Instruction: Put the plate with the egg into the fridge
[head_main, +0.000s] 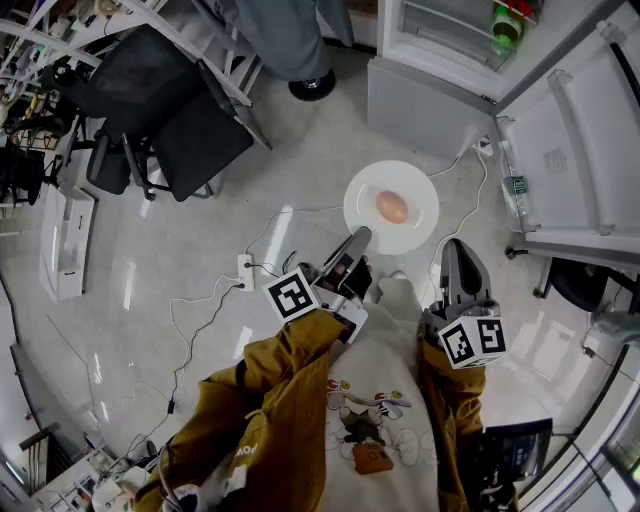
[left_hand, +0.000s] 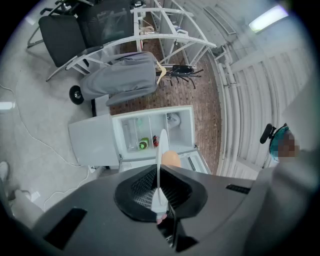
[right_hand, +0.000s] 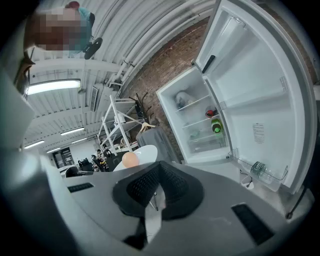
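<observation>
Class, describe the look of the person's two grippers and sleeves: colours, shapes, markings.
The left claw and right claw are grey-bodied with black ribbed pads. Each carries a white cube printed with black square markers. The sleeves are mustard-brown.

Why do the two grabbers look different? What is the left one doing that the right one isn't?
The left gripper has its jaws shut on the rim of the plate, which carries the egg; the right gripper has its jaws together on nothing. In the head view the left gripper slants up to the plate, while the right gripper points straight ahead beside it. Both point toward the open fridge.
</observation>
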